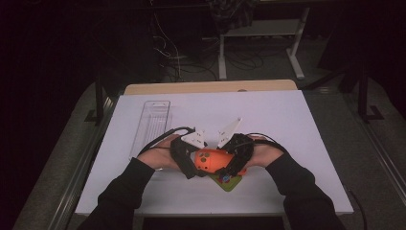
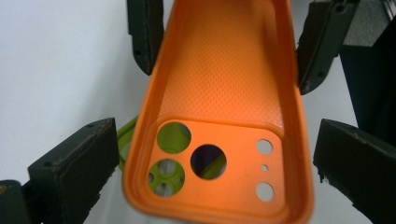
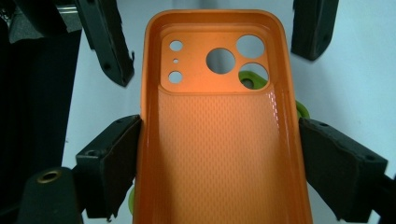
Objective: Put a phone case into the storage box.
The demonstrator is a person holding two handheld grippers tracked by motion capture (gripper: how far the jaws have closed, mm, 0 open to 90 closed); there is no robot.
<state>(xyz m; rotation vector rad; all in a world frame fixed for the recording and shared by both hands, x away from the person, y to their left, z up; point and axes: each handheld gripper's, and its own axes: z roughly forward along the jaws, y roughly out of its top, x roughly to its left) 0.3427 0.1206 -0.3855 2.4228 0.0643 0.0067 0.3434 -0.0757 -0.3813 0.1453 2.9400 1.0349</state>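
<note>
An orange phone case [image 1: 210, 160] is held above the white table, inside facing up. My right gripper [image 3: 219, 123] is shut on its long sides, the pads pressing both edges of the case [image 3: 219, 140]. My left gripper [image 2: 217, 135] straddles the camera-cutout end of the case [image 2: 224, 93], open, with a thin gap at each jaw. In the high view the left gripper [image 1: 189, 160] and right gripper [image 1: 234, 158] face each other over the case. A green object [image 1: 230, 183] lies under it, showing through the cutouts [image 2: 173, 137].
A clear plastic tray [image 1: 151, 127] lies at the left on the white table sheet [image 1: 287, 124]. The green object [image 3: 301, 109] sits near the table's front edge. Beyond the far edge are dark floor, cables and desk legs.
</note>
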